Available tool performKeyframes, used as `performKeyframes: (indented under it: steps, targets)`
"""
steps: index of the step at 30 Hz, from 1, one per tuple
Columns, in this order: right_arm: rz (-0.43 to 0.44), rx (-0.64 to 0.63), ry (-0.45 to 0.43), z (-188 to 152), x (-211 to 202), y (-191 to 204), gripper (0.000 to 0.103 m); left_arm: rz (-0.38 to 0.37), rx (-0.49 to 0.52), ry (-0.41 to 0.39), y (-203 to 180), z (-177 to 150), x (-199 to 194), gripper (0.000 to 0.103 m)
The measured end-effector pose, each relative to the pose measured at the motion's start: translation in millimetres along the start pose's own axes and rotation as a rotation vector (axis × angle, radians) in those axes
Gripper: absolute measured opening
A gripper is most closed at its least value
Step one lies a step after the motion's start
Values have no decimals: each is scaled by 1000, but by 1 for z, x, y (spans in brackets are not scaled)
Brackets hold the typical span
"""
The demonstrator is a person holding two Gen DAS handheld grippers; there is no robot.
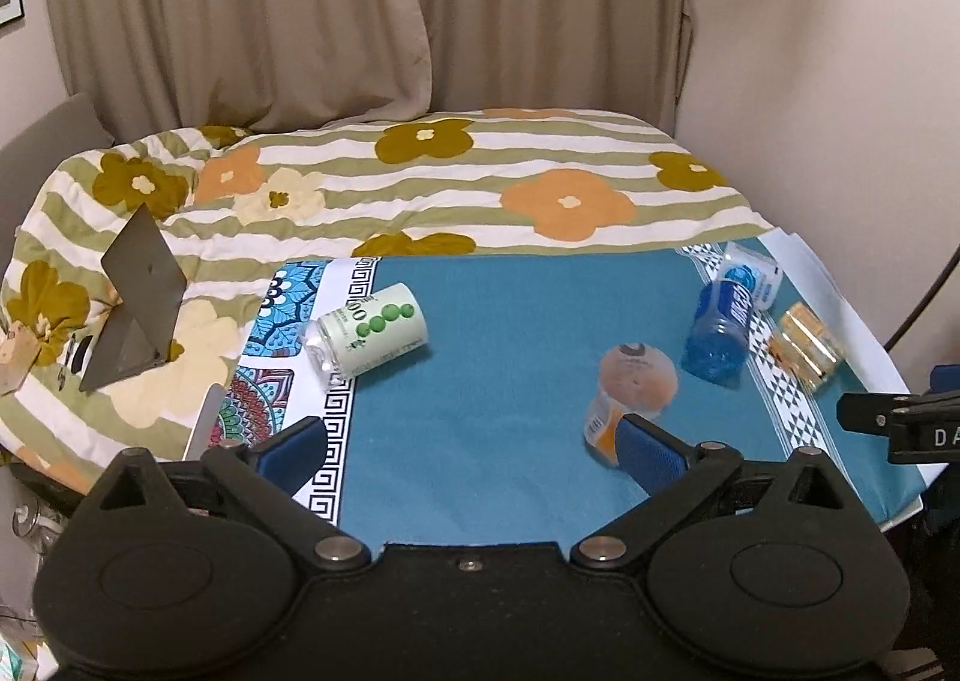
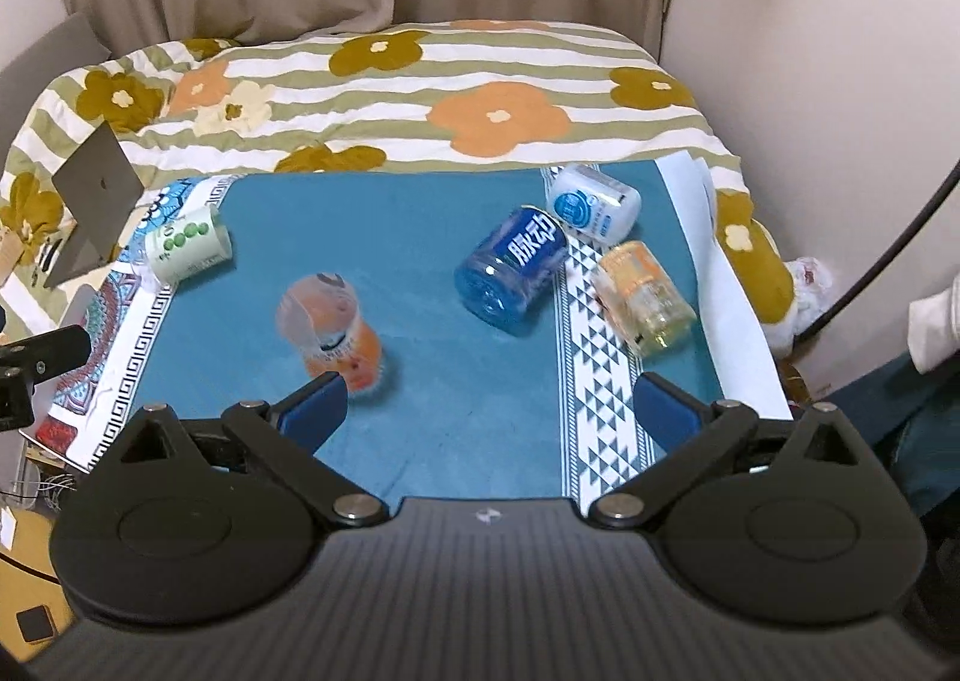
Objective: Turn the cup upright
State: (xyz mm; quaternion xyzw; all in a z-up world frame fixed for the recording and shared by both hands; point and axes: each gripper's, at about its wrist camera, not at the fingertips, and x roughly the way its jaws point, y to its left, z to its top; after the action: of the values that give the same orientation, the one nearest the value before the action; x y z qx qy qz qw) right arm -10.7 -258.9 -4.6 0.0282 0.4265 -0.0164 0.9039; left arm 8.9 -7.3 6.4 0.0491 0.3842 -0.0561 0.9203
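Several cut-bottle cups lie on their sides on a teal mat [image 1: 480, 411] [image 2: 432, 237]. An orange cup [image 1: 630, 387] [image 2: 330, 327] looks blurred, tilted on the mat, open mouth facing the cameras. A green-dotted white cup [image 1: 369, 336] [image 2: 186, 246] lies at the left. A blue cup [image 1: 720, 330] [image 2: 516, 273], a white-blue cup [image 1: 750, 276] [image 2: 594, 207] and a yellow clear cup [image 1: 807, 345] [image 2: 645, 297] lie at the right. My left gripper [image 1: 471, 450] is open and empty, its right finger just before the orange cup. My right gripper [image 2: 492, 411] is open and empty, its left finger near the orange cup.
The mat lies on a bed with a flowered striped quilt [image 1: 480, 183] [image 2: 480, 81]. A grey folded stand [image 1: 135, 309] [image 2: 90, 207] sits on the quilt at the left. Curtains and a wall stand behind. A black cable [image 2: 888, 255] runs at the right.
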Motion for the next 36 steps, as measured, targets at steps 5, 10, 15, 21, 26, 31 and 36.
performKeyframes:
  steps: [5,10,15,21,26,31,36]
  targets:
    - [-5,9,10,-6,0,-4,103,-3,17,-7,-5,-5,-3,103]
    - [-9,2,11,-8,-1,-4,103,4,23,-17,-8,-6,-6,103]
    - [-6,0,14,-9,-1,-3,103,8,29,-22,-9,-6,-9,103]
    - [-6,1,14,-10,-1,-3,103,13,33,-29,-11,-7,-11,103]
    - [-6,1,14,-10,-1,-3,103,13,33,-30,-11,-8,-12,103]
    - [-6,0,12,-10,-1,-3,103,12,33,-30,-11,-8,-12,103]
    - [-6,0,14,-10,-1,-3,103,6,27,-29,-11,-7,-13,103]
